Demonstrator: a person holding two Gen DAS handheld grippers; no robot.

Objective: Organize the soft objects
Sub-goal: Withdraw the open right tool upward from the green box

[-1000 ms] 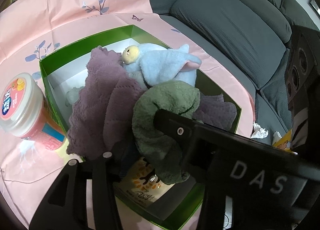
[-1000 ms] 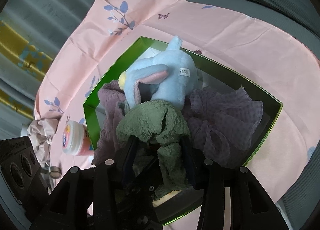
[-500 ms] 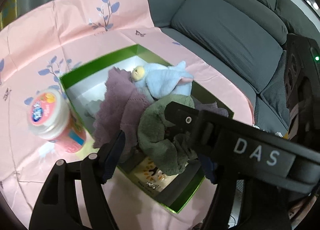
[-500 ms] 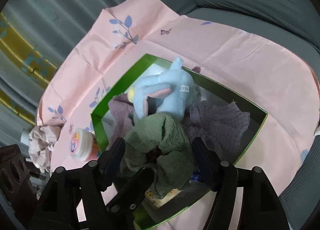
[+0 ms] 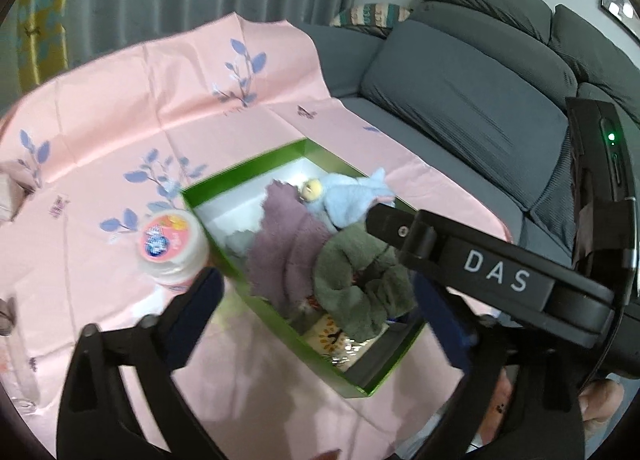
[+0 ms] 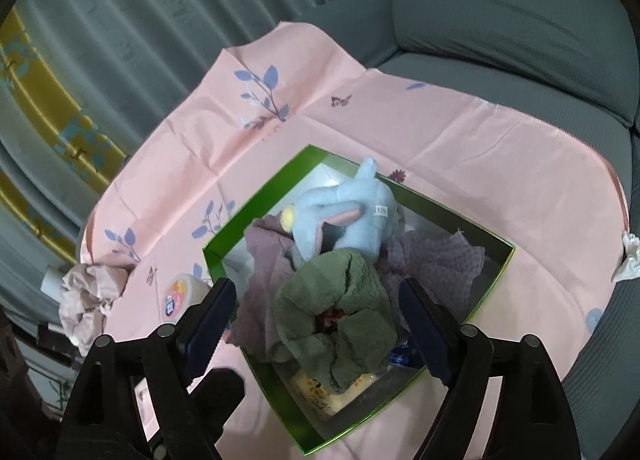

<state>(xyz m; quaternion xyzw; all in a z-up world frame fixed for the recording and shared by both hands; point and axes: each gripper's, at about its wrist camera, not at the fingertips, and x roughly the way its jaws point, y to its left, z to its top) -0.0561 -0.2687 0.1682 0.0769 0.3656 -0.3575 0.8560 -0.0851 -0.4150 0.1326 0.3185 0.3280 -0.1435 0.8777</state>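
Left gripper (image 5: 320,300) opening wide, empty, lifted clear. Green cloth (image 6: 336,312) released, now slumped in green box (image 6: 224,272) among purple cloth (image 5: 280,248) and blue plush (image 6: 344,220). Right gripper (image 6: 316,324) likewise opening, empty. Placement apparently done.

box floor (image 6: 320,392) mostly hidden by green towel (image 6: 336,324), tub (image 5: 170,242) blurred

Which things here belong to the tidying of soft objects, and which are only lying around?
Part of the job:
- green box
- green towel
- purple cloth
- blue plush toy

Just lying about:
- pink-lidded tub
- crumpled cloth
- white tissue
- sofa
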